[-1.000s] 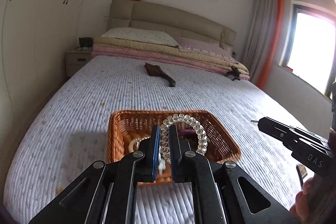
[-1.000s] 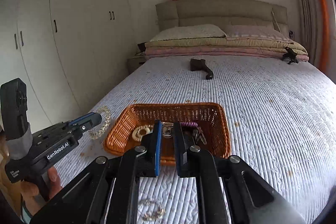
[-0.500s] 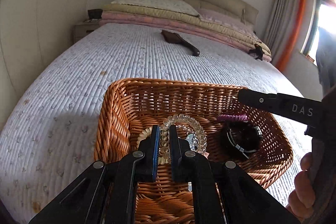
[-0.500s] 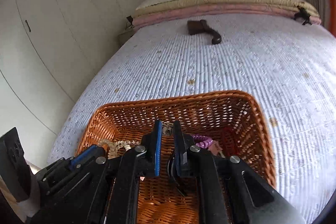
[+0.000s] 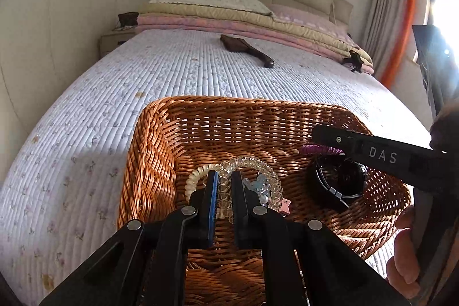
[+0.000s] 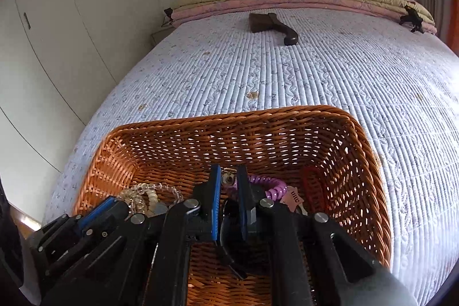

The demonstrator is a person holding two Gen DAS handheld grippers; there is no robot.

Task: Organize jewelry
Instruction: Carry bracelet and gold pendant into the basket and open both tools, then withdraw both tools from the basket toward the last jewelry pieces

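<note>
A brown wicker basket (image 5: 149, 162) (image 6: 287, 116) sits on the bed. My left gripper (image 5: 223, 179) is down inside it, shut on a clear bead bracelet (image 5: 258, 165) that rests among a cream coil ring (image 5: 195, 177), a pale blue charm and a pink star. A black watch (image 5: 335, 179) and a purple coil hair tie (image 5: 318, 149) (image 6: 272, 185) lie to the right. My right gripper (image 6: 229, 177) is also inside the basket, shut on a small silver metal piece (image 6: 228, 178). The left gripper shows at lower left in the right wrist view (image 6: 94, 214).
The basket stands on a pale quilted bedspread (image 5: 200, 76). A dark brown brush-like object (image 5: 246, 49) (image 6: 272, 25) lies further up the bed. Folded quilts and pillows (image 5: 229, 16) are at the headboard. White wardrobes (image 6: 57, 19) line the left wall.
Both grippers have moved forward and down into the basket. The bead bracelet went from above the basket rim to its floor. The right gripper's silver piece went with it.
</note>
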